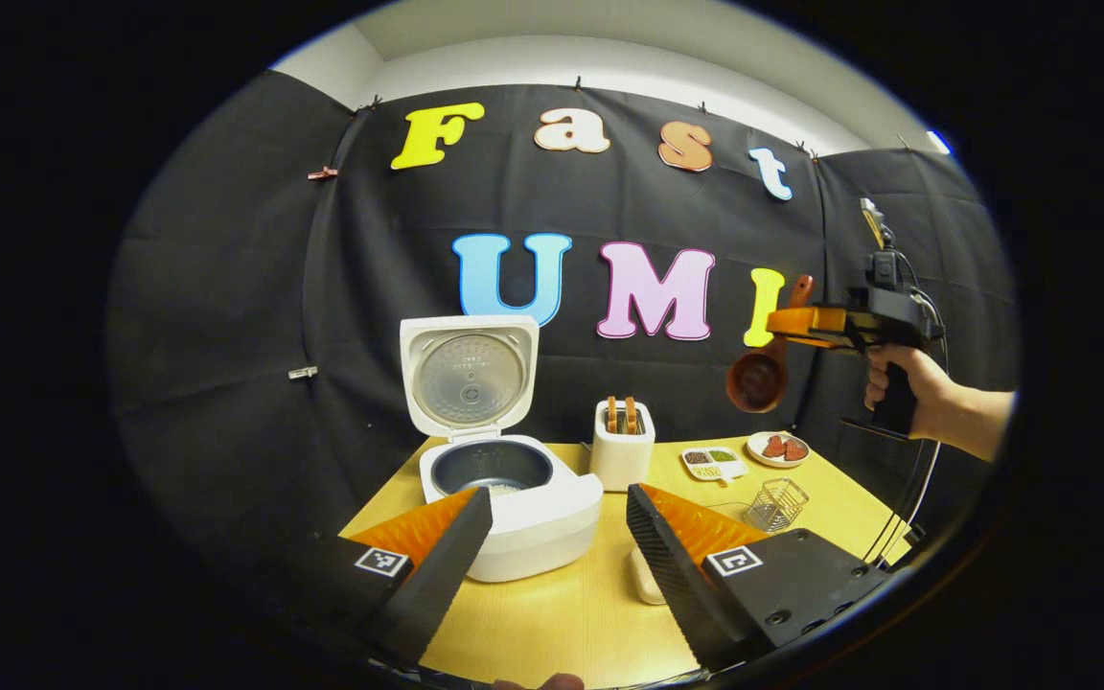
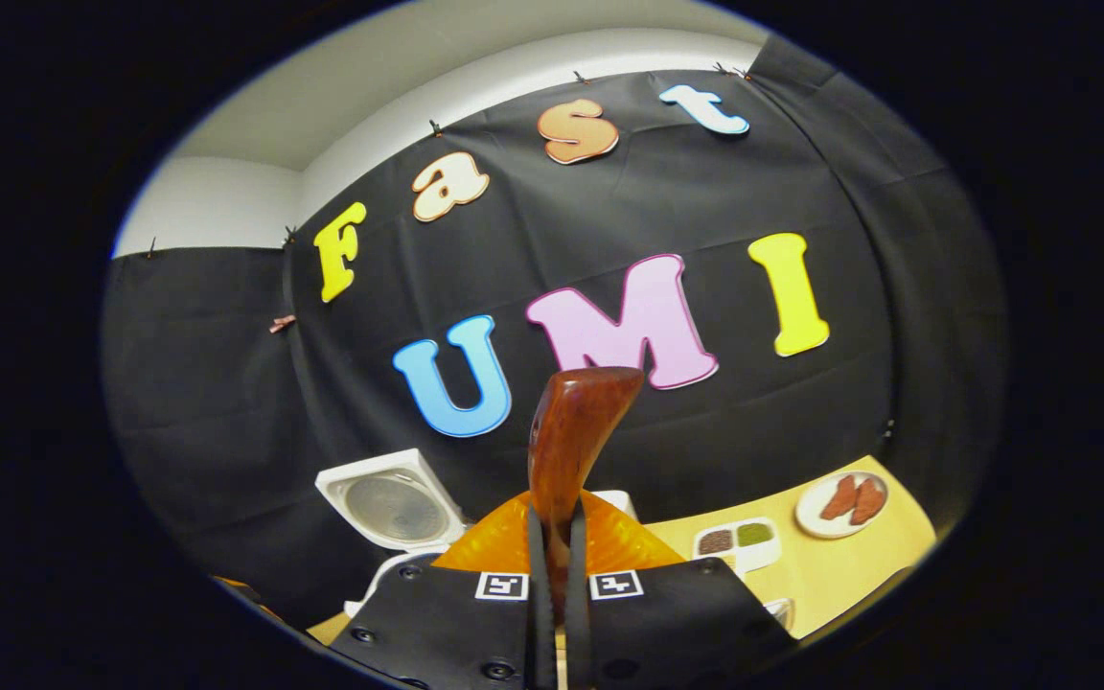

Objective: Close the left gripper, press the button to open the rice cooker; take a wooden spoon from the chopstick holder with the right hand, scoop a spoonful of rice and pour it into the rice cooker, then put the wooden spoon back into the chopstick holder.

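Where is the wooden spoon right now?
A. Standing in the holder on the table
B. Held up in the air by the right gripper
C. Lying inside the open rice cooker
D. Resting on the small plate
B: the right gripper is shut on the spoon, holding it high above the table, with its handle between the fingers in the right gripper view.
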### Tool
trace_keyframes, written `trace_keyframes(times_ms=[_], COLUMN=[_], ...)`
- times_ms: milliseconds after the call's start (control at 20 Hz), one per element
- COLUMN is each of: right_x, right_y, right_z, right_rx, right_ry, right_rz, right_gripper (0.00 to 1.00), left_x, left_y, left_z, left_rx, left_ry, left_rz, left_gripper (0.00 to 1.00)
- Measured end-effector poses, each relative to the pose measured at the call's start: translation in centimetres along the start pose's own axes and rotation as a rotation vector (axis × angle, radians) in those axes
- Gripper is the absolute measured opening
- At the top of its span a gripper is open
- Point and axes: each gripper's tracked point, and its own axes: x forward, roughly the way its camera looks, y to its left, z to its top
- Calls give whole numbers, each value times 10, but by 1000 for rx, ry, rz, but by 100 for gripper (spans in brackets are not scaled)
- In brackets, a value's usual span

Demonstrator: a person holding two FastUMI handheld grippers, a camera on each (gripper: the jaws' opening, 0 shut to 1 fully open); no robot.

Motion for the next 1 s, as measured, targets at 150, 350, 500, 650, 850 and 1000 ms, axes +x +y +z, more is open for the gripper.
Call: trace_keyframes(times_ms=[150, 350, 500, 650, 850, 1000], right_x=[-13, -19, -19, -13, -4, -3], right_y=[-60, -130, -166, -187, -199, -206], right_z=[-12, -47, -89, -131, -169, -188], right_rx=[-36, -44, -12, 21, 58, 66], right_ry=[23, 85, 153, 221, 291, 336], right_rz=[-102, -238, -292, -317, -321, -320], right_gripper=[8, 8, 8, 8, 9, 9], left_x=[2, 5, 3, 1, -1, 0], left_y=[-12, -23, -27, -28, -29, -30], left_z=[3, 7, 10, 11, 13, 11], left_rx=[18, 3, 28, 37, 63, 46], left_ry=[1, 8, 17, 33, 48, 62], left_rz=[-6, -8, 0, 8, 30, 36], left_gripper=[97, 97, 97, 97, 97, 97])
